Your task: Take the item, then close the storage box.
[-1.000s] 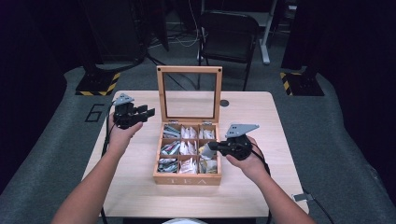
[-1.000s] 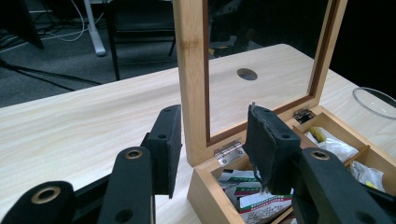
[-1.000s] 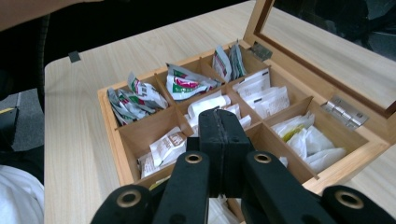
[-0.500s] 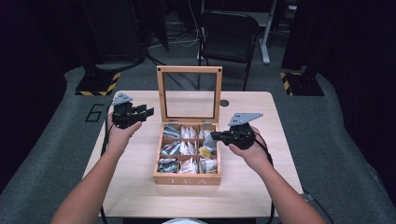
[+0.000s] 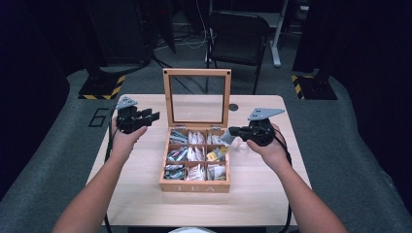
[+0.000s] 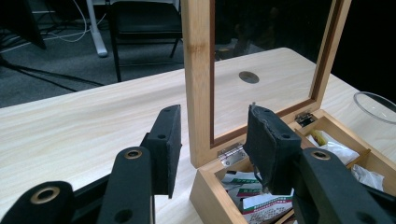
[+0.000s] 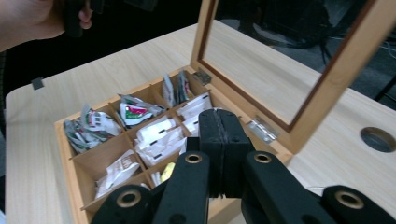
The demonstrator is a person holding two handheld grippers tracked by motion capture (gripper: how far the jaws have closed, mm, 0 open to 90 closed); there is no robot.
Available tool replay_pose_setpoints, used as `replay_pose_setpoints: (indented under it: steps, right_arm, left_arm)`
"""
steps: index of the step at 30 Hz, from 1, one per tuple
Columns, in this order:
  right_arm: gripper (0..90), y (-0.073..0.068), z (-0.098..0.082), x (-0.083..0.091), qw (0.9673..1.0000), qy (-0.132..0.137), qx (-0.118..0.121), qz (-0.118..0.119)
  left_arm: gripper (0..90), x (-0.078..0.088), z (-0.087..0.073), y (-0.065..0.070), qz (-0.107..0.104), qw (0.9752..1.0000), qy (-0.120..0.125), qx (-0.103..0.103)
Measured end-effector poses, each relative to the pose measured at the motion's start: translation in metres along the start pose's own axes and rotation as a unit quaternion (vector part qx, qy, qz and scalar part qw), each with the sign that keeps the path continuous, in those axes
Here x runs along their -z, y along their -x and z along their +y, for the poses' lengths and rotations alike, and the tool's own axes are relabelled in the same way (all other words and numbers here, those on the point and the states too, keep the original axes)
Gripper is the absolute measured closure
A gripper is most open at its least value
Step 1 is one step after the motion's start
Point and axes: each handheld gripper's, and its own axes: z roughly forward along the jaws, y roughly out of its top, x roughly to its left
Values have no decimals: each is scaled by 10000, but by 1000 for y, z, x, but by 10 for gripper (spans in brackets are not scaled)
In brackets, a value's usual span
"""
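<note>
An open wooden tea box (image 5: 194, 187) stands mid-table, its glass lid (image 5: 197, 73) upright at the back. Tea bags (image 5: 194, 155) fill its compartments. My left gripper (image 5: 153, 117) hovers just left of the lid, open and holding nothing. In the left gripper view the lid's wooden frame (image 6: 198, 70) stands beyond the gap of that gripper (image 6: 215, 116). My right gripper (image 5: 232, 131) hangs over the box's back right corner, shut, pads pressed together with nothing between them. In the right gripper view this gripper (image 7: 219, 114) points over the compartments (image 7: 140, 135).
A clear cup (image 5: 240, 145) stands against the box's right side, its rim (image 6: 376, 105) in the left gripper view. A round cable hole (image 5: 233, 107) lies in the tabletop behind the lid. A dark chair (image 5: 238, 34) stands beyond the table's far edge.
My right gripper has risen and drawn back to the right, from over the box's right compartments to its back right corner. The left gripper has stayed in place.
</note>
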Motion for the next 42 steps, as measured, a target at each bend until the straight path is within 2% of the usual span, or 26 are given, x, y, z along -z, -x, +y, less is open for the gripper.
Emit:
replay_pose_setpoints:
  steps: [5,17,28,42]
  right_arm:
    - [900,10,0,6,9999,3,-20,-142]
    - [900,34,-4,17,9985,19,-262,-475]
    - [900,61,-9,25,9951,-44,-494,-854]
    - [899,77,-17,26,9916,-134,-634,-1117]
  left_arm:
    - [555,0,0,-1,-2,10000,-15,0]
    - [555,0,0,-2,15,10000,7,9]
    - [553,0,0,-2,28,10000,-16,-1]
    - [553,-1,-1,-2,15,10000,-37,8]
